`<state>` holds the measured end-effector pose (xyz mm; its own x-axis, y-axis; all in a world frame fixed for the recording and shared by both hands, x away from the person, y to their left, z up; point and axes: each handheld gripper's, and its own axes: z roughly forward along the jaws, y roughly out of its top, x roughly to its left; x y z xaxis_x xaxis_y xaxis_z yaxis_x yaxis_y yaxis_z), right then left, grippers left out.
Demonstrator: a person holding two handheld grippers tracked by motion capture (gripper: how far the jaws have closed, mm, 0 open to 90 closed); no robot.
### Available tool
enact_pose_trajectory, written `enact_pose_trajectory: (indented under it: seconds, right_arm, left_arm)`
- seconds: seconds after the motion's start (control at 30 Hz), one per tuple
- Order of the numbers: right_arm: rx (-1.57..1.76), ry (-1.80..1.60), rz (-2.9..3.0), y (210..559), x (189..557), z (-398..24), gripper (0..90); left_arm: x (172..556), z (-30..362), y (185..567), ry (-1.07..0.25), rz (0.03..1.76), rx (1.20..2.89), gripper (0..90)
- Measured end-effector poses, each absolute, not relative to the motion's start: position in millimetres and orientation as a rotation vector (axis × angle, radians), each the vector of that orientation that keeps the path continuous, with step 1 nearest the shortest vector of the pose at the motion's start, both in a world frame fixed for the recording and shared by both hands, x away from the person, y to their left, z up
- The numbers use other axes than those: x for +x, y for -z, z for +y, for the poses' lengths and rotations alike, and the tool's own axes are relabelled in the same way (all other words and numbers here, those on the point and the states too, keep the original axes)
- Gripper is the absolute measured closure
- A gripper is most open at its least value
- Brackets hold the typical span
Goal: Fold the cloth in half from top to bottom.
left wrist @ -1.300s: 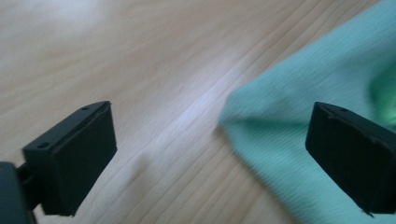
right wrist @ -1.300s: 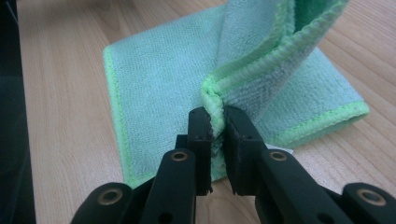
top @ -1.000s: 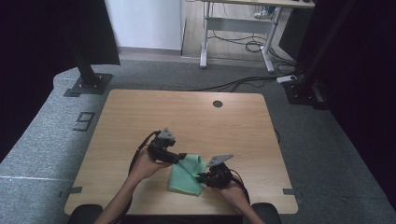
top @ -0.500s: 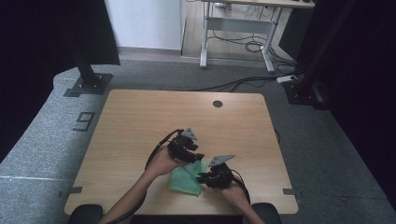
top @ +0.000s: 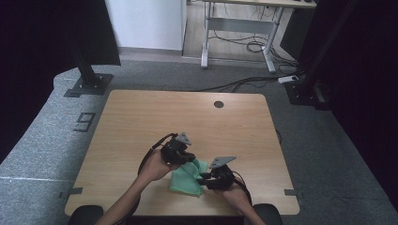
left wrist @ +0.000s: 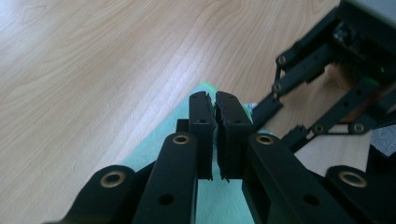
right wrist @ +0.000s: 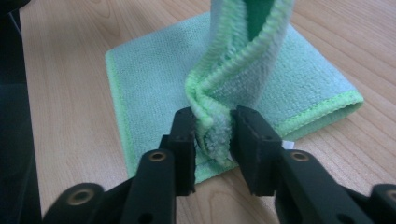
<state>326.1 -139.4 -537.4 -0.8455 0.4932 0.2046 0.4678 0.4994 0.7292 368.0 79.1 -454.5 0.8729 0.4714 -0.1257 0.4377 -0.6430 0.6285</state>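
A light wooden table stands on grey carpet, with a person's 2 forearms reaching in from the near edge. On the near part of the table lies a folded green microfibre cloth, between the 2 hand-held grippers.

The left gripper sits at the cloth's far-left edge. Its jaws have just been closing and now stand together, with a thin bit of the cloth's edge seemingly pinched between them, though that is hard to confirm.

The right gripper is at the cloth's right side. Its jaws have just been opening, and a raised, bunched corner of the cloth sits between them, the pads touching it loosely at most.

This looks like a handover in mid-fold: the left takes hold as the right lets go. Next, the right gripper likely needs to draw clear of the corner without dragging it, then the left can carry its edge across.
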Motion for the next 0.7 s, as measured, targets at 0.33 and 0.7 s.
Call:
enact_pose_trajectory:
  seconds: [0.33, 0.7]
  right_arm:
    - [0.832, -1.324, 2.701, 530.6, 319.7, -146.5, 44.9]
    - [0.884, -1.364, 2.633, 522.9, 321.8, -166.0, 34.3]
  left_arm:
    - [347.4, 105.6, 461.2, -0.053, 0.673, 2.342, 84.6]
    - [322.2, 123.5, 480.3, -0.028, 0.681, 2.380, 80.3]
